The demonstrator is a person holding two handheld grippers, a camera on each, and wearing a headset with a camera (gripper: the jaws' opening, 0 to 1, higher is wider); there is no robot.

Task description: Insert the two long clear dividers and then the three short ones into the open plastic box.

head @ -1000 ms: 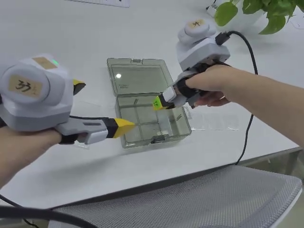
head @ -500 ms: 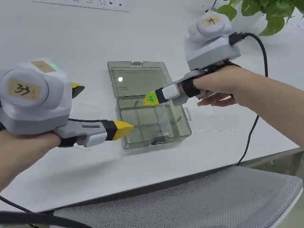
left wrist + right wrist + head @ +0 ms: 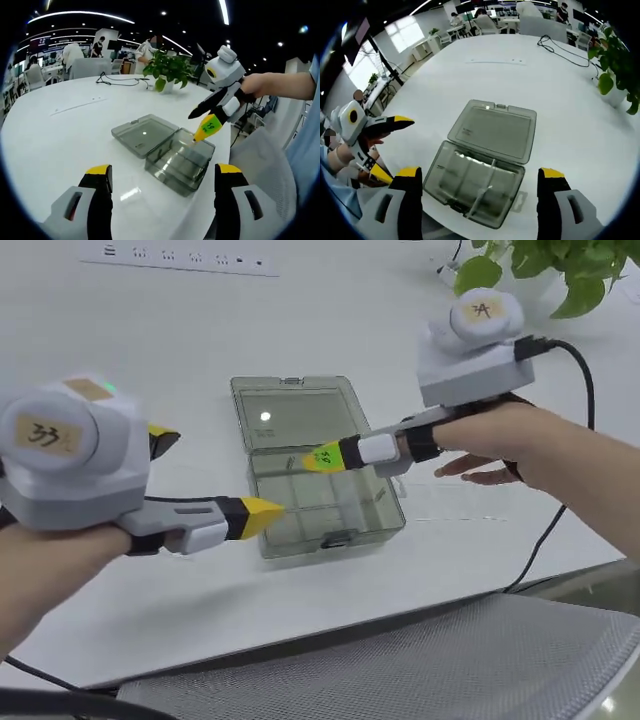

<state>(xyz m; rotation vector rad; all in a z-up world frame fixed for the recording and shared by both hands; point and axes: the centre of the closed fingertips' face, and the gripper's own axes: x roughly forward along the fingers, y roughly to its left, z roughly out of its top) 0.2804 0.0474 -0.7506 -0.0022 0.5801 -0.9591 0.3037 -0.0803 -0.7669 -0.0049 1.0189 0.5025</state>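
The open plastic box [image 3: 372, 527] lies mid-table with its lid [image 3: 295, 415] folded flat on the far side. Clear dividers [image 3: 489, 176] stand inside the tray, lengthwise and crosswise. My right gripper [image 3: 325, 457] hovers just above the tray's right half, open, with nothing between its jaws [image 3: 480, 172]. My left gripper [image 3: 212, 472] is held left of the box, open and empty, one yellow tip close to the tray's near-left corner. From the left gripper view [image 3: 164, 170] the box [image 3: 175, 160] lies ahead with the right gripper [image 3: 200, 122] over it.
A faint clear piece [image 3: 450, 508] lies on the table right of the box. A potted plant [image 3: 540, 265] and power strip [image 3: 180, 257] sit at the far side. The right gripper's cable [image 3: 570, 470] drops over the near edge. A grey mesh chair [image 3: 450, 660] is below.
My right gripper has lifted and drawn back to the right from the tray. The left gripper has stayed put. The head camera has shifted a little.
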